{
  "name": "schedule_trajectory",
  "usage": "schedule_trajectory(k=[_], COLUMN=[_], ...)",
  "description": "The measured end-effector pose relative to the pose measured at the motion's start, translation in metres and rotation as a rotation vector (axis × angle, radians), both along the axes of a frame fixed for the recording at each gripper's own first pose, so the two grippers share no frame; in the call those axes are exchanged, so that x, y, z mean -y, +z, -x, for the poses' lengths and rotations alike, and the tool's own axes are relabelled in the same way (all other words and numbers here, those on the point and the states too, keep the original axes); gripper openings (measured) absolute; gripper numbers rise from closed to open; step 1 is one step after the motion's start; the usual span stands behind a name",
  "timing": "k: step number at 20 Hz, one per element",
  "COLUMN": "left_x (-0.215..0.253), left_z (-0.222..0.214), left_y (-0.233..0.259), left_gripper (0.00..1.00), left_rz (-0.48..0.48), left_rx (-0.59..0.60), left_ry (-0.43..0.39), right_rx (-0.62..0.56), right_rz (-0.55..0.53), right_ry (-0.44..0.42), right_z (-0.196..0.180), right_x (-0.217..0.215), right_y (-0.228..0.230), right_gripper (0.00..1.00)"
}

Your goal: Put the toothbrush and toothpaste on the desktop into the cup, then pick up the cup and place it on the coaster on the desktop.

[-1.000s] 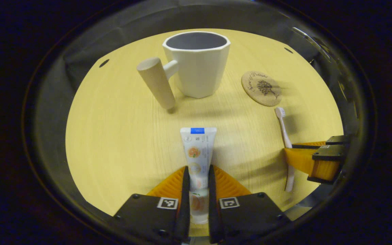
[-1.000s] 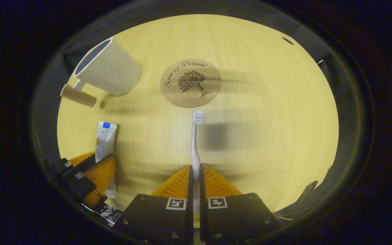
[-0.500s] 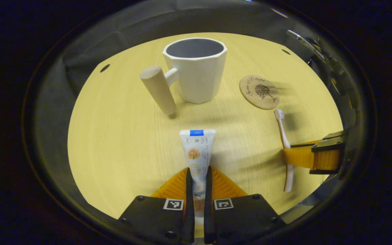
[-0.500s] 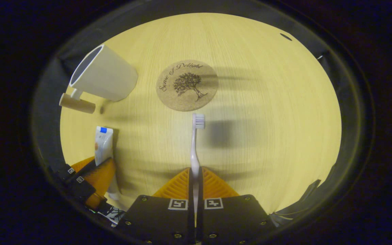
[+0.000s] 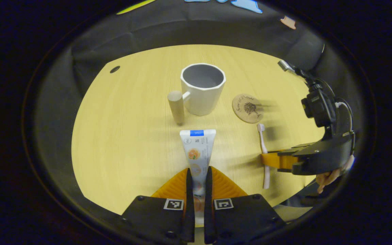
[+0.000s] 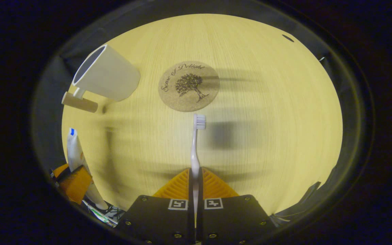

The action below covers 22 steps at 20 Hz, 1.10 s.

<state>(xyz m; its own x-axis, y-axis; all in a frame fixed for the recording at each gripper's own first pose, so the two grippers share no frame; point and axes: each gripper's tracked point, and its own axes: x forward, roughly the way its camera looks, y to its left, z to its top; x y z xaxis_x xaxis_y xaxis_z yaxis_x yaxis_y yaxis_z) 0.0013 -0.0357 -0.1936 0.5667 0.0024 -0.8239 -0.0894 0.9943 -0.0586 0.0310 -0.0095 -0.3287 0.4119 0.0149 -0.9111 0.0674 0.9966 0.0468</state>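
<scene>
The left gripper (image 5: 196, 170) is seen closed on a white plastic toothpaste tube with a blue band and orange fruit print (image 5: 197, 149); both fingers are pressed against the tube's lower part, and its banded flat end is pointed away from the camera toward the cup. In the right gripper view the same tube (image 6: 75, 153) is seen at the left margin, raised off the table in the left gripper (image 6: 71, 178).

The right gripper (image 6: 195, 173) is seen closed on a slim white toothbrush with a white bristle head (image 6: 194, 146); the handle is clamped between both fingers, and the head is extended forward to a point just short of the coaster. In the left gripper view the toothbrush (image 5: 263, 153) is held across the right gripper (image 5: 279, 160), with part of a hand (image 5: 327, 177) visible beneath the device.

A white faceted ceramic cup with a cylindrical wooden handle (image 5: 202, 88) is found upright near the middle of the round pale wooden table (image 5: 124, 136), its handle turned left in the left gripper view. A round cork coaster printed with a tree (image 5: 247, 108) is laid flat just beside it on the right, apart from the cup. In the right gripper view the cup (image 6: 105, 75) is seen toward the left edge and the coaster (image 6: 189, 86) near the centre of the table (image 6: 267, 119).
</scene>
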Motion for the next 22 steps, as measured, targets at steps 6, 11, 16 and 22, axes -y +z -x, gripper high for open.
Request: schedule_trajectory(k=[6, 11, 16, 22], left_x=[-0.002, -0.01, -0.022, -0.019], left_z=[-0.01, -0.053, -0.111, -0.182], left_y=[0.069, 0.12, 0.161, 0.172], left_gripper=[0.18, 0.18, 0.18, 0.18], left_rz=[0.014, -0.008, -0.048, -0.048], left_rx=[0.112, 0.211, 0.306, 0.407], left_ry=[0.003, -0.017, -0.052, -0.102], right_rx=[-0.001, 0.003, 0.019, 0.065], right_rz=[-0.017, -0.021, -0.024, -0.027], right_ry=[0.005, 0.007, -0.003, 0.008], right_z=[0.0, 0.0, 0.001, 0.003], right_x=[0.0, 0.0, 0.0, 0.0], right_y=[0.0, 0.0, 0.0, 0.0], right_gripper=[0.04, 0.04, 0.04, 0.04])
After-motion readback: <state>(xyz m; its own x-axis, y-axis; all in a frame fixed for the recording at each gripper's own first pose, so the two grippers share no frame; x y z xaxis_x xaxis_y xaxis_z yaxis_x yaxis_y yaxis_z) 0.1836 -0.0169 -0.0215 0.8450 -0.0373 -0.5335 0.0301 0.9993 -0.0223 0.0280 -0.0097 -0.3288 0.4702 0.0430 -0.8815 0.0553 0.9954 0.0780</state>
